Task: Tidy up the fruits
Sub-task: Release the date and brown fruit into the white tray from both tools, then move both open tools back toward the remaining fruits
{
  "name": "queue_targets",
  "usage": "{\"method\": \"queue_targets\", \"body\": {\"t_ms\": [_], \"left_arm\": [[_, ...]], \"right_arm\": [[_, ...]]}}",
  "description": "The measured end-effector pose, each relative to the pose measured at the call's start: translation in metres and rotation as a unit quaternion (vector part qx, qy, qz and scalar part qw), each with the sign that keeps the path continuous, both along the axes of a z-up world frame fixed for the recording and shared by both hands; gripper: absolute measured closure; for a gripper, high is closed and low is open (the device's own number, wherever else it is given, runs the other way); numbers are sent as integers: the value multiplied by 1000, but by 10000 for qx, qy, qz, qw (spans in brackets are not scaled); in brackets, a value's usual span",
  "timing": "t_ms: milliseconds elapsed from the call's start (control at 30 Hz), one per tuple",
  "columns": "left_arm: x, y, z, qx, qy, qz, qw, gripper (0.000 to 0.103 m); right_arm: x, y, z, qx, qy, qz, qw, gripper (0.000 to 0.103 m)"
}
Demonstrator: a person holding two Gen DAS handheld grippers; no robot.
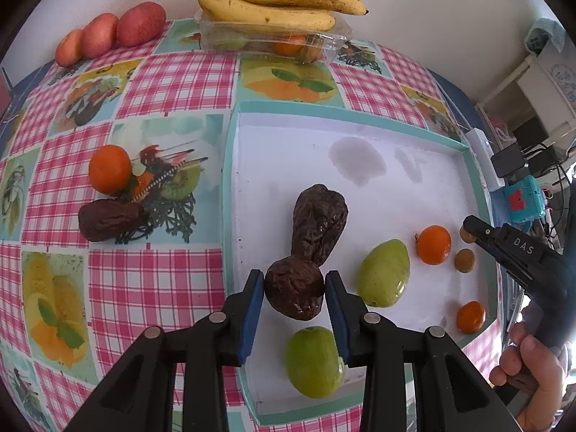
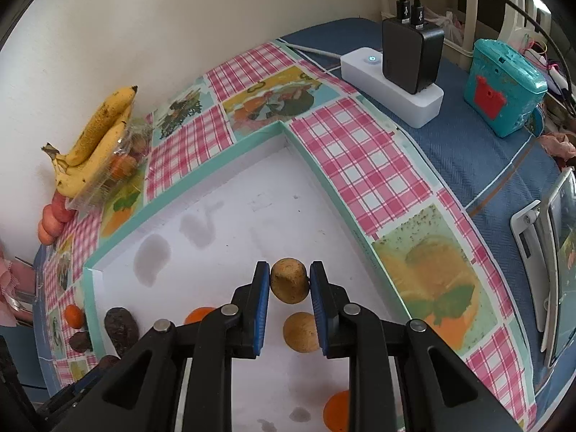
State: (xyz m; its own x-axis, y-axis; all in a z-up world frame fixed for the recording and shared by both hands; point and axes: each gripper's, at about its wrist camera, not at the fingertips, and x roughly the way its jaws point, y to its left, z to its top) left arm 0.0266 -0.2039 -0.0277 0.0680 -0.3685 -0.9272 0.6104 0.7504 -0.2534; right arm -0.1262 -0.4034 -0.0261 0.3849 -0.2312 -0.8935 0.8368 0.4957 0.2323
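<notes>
1. While it hangs over the shallow white tray with the mint-green rim, the left hand-held gripper has its blue ribbed pads closed on a wrinkled, dark brown, rounded fruit.
2. Just behind that fruit a second shrivelled brown fruit, pear-shaped and leathery, lies on the tray floor.
3. Two smooth green pointed fruits lie in the tray, one beside the gripper and one under its right finger.
4. Glossy round oranges and a small dull brown fruit sit toward the tray's right side.
5. The right hand-held gripper clamps a matte, tan, rough-skinned round fruit above the tray; a similar tan fruit lies below it.
6. On the counter covered by a pink-checked oilcloth rest an orange and another wrinkled brown fruit.
7. Spotted yellow bananas top a clear plastic punnet; three reddish oval fruits stand by the wall.
</notes>
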Motion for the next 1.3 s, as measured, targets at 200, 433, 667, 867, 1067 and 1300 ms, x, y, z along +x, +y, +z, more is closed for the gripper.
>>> {"method": "queue_targets", "body": {"t_ms": [200,433,667,867,1067,1300], "left_arm": [[1,-1,-6,56,36,3,10000,66],[2,-2,-8,98,60,-15,9999,64],[-2,-7,1,118,-103,-164,9997,50],[0,-6,15,113,-278,-167,9994,29],[6,3,26,168,-607,-73,9980,17],[35,34,41,95,-1057,683,9920,0]], "right_arm": [[1,-3,-6,90,56,-57,9999,79],[3,-1,-4,17,146,-32,9999,79],[5,-1,-4,-48,285,-16,9996,62],[5,-1,4,-177,376,8,9991,42],[9,5,23,-445,370,165,9982,23],[15,15,42,-600,231,222,9977,15]]}}
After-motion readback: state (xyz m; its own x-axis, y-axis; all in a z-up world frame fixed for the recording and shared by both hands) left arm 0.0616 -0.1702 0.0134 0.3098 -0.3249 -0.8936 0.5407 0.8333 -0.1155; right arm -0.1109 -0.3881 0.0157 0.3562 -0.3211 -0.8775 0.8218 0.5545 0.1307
